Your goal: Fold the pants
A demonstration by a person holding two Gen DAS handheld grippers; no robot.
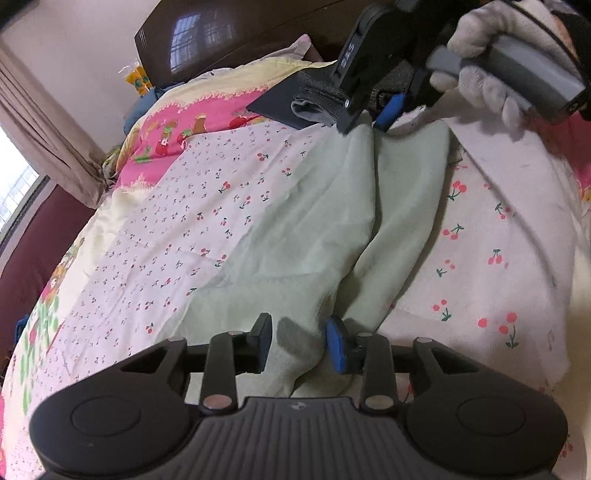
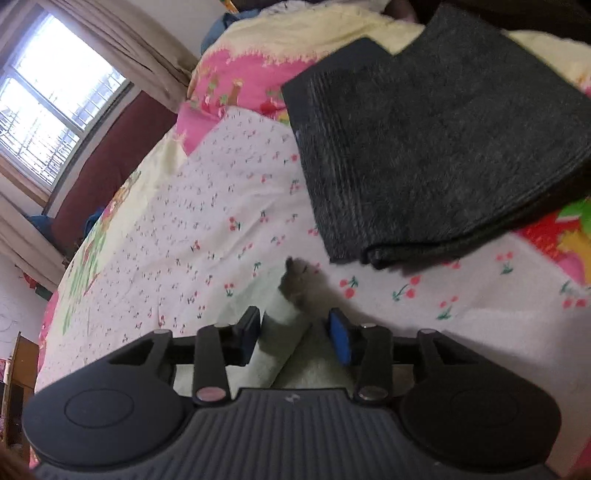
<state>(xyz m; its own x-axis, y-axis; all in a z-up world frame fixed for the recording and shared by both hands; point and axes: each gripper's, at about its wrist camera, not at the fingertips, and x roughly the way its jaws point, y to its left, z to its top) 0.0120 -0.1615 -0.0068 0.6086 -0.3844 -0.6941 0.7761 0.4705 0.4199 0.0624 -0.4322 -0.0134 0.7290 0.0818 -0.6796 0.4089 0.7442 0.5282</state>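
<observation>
Pale green pants (image 1: 314, 206) lie lengthwise on a cherry-print bed sheet (image 1: 166, 221), with a crease running down the middle. My left gripper (image 1: 299, 332) sits low over their near end, open, the cloth lying slack between the pads. At the far end my right gripper (image 1: 365, 125), held by a gloved hand (image 1: 480, 66), points down at the pants' edge. In the right wrist view the right gripper (image 2: 295, 325) is open; a bunched fold of the pants (image 2: 280, 343) lies between the fingers, close to the left pad and apart from the blue right pad.
A folded dark grey garment (image 2: 424, 147) lies on the bed just beyond the right gripper, also visible from the left (image 1: 317, 101), beside a dark blue folded piece (image 1: 273, 103). A dark headboard (image 1: 221, 33) stands behind. A window (image 2: 48, 110) and curtains are at left.
</observation>
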